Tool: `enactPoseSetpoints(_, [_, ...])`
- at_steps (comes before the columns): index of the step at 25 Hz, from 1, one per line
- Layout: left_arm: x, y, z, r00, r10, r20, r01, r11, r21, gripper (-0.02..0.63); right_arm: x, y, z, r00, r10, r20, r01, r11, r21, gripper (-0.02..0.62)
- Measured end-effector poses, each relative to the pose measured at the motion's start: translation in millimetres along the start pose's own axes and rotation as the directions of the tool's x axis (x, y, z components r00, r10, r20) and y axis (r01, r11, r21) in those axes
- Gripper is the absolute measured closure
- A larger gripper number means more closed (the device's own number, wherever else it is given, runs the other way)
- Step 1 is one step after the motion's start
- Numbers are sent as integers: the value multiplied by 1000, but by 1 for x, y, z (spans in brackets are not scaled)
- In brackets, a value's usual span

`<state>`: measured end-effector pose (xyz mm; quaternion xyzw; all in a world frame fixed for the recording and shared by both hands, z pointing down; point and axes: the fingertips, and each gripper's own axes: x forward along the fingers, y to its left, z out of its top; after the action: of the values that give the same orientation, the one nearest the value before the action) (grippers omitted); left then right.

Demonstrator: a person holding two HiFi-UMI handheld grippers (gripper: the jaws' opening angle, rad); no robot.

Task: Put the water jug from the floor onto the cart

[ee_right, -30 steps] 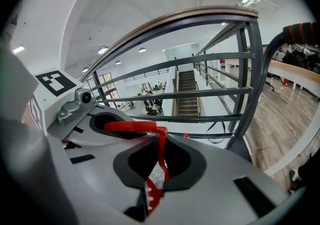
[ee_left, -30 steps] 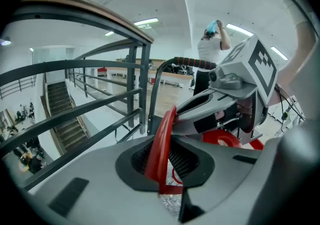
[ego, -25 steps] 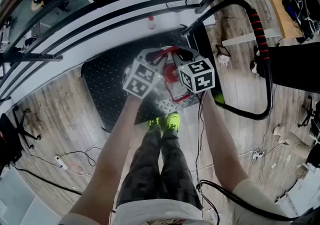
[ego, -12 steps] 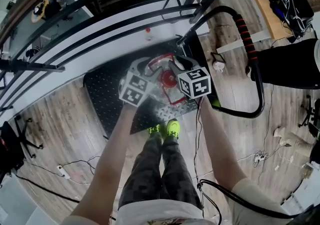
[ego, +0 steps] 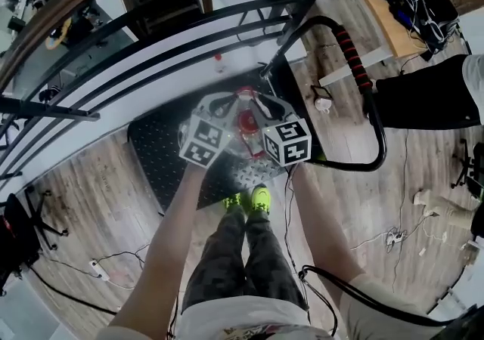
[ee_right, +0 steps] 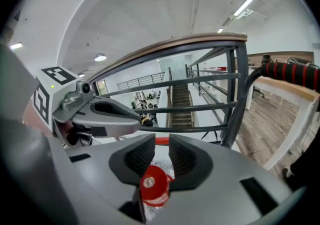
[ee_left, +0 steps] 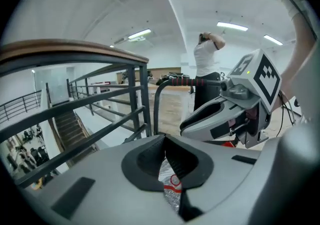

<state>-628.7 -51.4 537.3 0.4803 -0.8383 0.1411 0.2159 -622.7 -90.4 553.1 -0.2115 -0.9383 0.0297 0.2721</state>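
Observation:
The water jug [ego: 246, 121], clear with a red cap [ee_right: 148, 185] and a thin red handle [ee_right: 161, 141], hangs in the air above the black cart platform [ego: 155, 153]. My right gripper [ego: 261, 108] [ee_right: 161, 144] is shut on the red handle, which crosses between its jaw tips, with the cap just under them. My left gripper [ego: 227, 108] [ee_left: 165, 141] is shut, its pads pressed together. No part of the jug shows between them. The jug's crinkled clear body [ee_left: 172, 189] hangs right beneath. Each gripper faces the other across the jug.
The cart's push handle with a red grip [ego: 349, 51] curves up on the right. A dark metal railing [ego: 151, 36] and stairs lie just beyond the cart. Another person [ego: 431, 97] stands at the right. Cables [ego: 98, 274] trail over the wooden floor. My green shoes [ego: 253, 196] touch the cart's edge.
Both grippers have risen together with the jug between them, and the jug now hangs higher over the cart platform. The red handle is less exposed from above.

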Motion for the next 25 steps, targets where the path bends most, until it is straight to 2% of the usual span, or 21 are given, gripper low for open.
enactPoseSetpoints(6, [-16, -15, 27, 1000, -13, 23, 14, 1000, -26, 594, -16, 12, 34, 998, 6, 64, -8, 1000, 21, 574])
enactPoseSetpoints(11, [-42, -25, 40, 1000, 4, 22, -2, 997, -81, 594, -35, 23, 40, 998, 17, 64, -22, 997, 76, 575])
enactPoseSetpoints(18, [-59, -16, 50, 1000, 31, 3, -30, 996, -83, 594, -45, 33, 57, 998, 40, 56, -43, 997, 66, 575])
enactPoseSetpoints(25, [-65, -25, 71, 999, 31, 27, -29, 996, -82, 594, -63, 30, 62, 998, 40, 53, -43, 998, 53, 575])
